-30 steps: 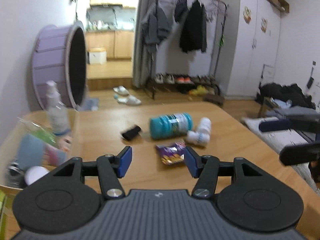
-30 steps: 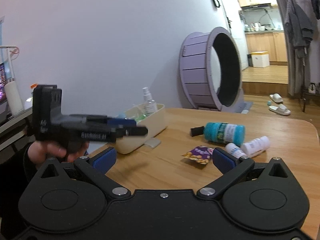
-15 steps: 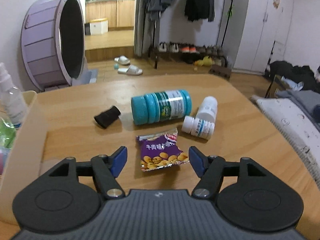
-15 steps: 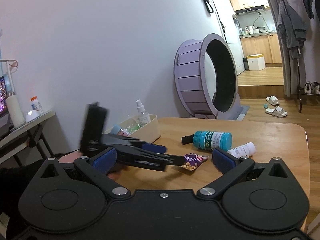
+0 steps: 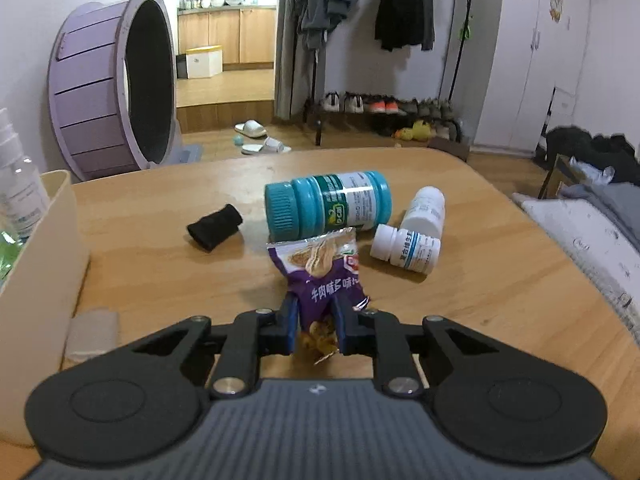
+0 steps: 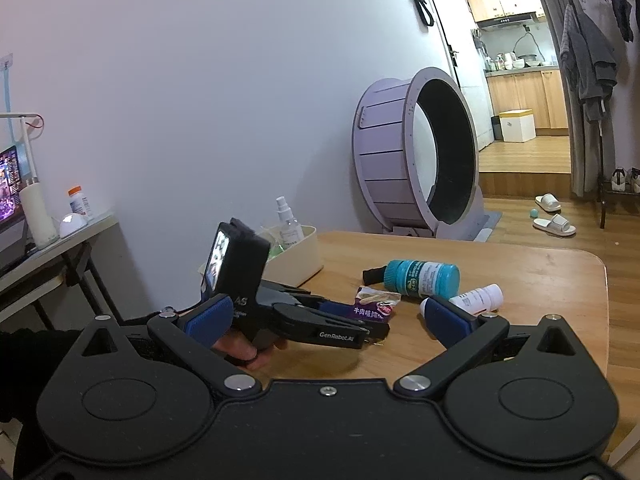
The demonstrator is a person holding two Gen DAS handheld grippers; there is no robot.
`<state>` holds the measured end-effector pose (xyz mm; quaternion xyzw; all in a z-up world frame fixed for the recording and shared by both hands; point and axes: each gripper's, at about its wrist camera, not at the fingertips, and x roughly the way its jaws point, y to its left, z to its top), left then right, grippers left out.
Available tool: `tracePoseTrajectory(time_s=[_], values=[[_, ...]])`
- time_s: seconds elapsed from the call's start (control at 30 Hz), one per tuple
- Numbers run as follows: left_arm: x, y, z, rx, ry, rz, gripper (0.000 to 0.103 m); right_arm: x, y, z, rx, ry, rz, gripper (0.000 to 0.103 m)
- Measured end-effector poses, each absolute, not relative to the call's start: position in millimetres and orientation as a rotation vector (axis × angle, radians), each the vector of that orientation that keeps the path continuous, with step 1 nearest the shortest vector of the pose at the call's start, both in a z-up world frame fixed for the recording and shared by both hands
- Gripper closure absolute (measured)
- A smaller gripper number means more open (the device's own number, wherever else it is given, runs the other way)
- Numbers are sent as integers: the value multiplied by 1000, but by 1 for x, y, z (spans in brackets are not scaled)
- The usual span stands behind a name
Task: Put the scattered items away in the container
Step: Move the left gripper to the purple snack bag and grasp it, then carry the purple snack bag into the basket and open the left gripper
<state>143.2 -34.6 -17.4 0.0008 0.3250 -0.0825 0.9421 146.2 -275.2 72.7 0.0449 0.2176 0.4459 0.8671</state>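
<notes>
Between the blue pads of my left gripper (image 5: 314, 314) sits the near end of the purple snack packet (image 5: 320, 276); the jaws have just been closing and now pinch it. Its long axis runs straight away from me along the line of the fingers, far end raised toward the teal bottle (image 5: 328, 206). My right gripper (image 6: 328, 316) hangs back with its jaws spread wide and nothing between them, so the left hand (image 6: 244, 350) is the nearer one and carries this item. Left of the packet, across a bare strip of table (image 5: 160, 264), stands the cream container (image 5: 44, 248), already holding a spray bottle (image 5: 16, 196). I judge the coming move to be a lift and a swing leftward over its rim. Beyond the packet lie the black roll (image 5: 214, 230) and two white bottles (image 5: 416, 236), not yet collected.
</notes>
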Motion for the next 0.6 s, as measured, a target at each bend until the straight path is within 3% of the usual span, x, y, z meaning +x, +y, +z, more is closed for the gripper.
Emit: tracePoseTrajectory(time_s=[0.2, 0.6], values=[[114, -17, 0, -15, 582, -163, 95, 146, -276, 73, 104, 447, 933, 0], [58, 23, 30, -87, 454, -151, 97, 145, -256, 74, 99, 449, 976, 0]])
